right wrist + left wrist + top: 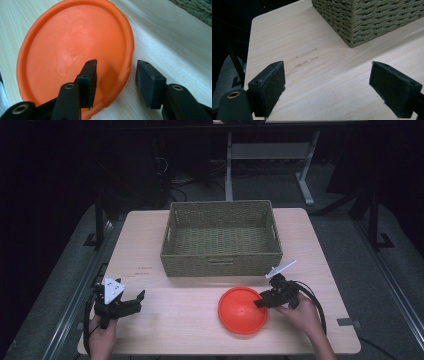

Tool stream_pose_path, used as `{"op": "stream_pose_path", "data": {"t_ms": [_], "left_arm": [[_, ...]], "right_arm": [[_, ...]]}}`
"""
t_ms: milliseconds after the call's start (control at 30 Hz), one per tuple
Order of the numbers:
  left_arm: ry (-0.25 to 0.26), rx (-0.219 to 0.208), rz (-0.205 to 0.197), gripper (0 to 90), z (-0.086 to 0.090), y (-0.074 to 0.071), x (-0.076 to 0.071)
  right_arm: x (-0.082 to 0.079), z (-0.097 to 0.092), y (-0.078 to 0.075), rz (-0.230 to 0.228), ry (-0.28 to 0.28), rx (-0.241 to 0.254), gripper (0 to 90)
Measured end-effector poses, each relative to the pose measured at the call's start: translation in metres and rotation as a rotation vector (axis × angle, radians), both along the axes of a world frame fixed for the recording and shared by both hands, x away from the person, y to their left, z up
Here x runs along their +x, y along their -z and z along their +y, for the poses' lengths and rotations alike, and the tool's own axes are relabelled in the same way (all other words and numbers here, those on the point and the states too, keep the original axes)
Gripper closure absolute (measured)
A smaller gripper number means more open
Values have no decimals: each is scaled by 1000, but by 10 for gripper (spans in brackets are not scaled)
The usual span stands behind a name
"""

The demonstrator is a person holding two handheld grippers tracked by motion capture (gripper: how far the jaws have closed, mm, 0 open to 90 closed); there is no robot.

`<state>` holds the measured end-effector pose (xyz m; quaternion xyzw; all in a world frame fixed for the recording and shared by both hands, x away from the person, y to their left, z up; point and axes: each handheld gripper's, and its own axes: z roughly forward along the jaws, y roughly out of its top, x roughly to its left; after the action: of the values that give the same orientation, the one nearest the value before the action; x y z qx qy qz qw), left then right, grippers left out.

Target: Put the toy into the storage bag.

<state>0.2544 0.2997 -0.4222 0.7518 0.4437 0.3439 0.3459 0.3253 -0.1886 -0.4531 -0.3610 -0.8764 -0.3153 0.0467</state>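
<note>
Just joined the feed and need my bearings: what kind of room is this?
Probably a lab or workshop test bench: a plain wooden table on a metal frame, dark carpeted floor, another metal-legged workbench behind, cables on the floor. A wicker basket and orange bowl look like props.

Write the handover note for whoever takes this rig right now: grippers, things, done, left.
Right gripper: jaws straddle the near rim of the orange plate, one inside, one outside, not yet pressing on it.
Left gripper: open, nothing between the jaws, over bare table at the left.
Plate lies flat on the table, in front of the wicker basket, which has nothing in it.
Done: right gripper lined up on the rim.
Left: probably grip the plate, lift it, and put it into the basket.
</note>
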Motion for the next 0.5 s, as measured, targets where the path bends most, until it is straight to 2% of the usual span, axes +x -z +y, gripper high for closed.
{"op": "stream_pose_path", "data": {"t_ms": [167,233,367,467,500], "left_arm": [[1,-5,-3,128,0,0,1],[1,-4,-7,128,-1,0,0],[2,-5,-5,128,-1,0,0],[0,-9,-12,128,-1,0,0],[-2,-12,-20,128,-1,-2,-1]], "right_arm": [[0,2,1,1,-6,3,541],[1,2,4,21,-14,19,553],[2,1,5,26,-11,27,581],[1,1,5,12,-11,28,600],[1,1,5,1,-12,33,633]]}}
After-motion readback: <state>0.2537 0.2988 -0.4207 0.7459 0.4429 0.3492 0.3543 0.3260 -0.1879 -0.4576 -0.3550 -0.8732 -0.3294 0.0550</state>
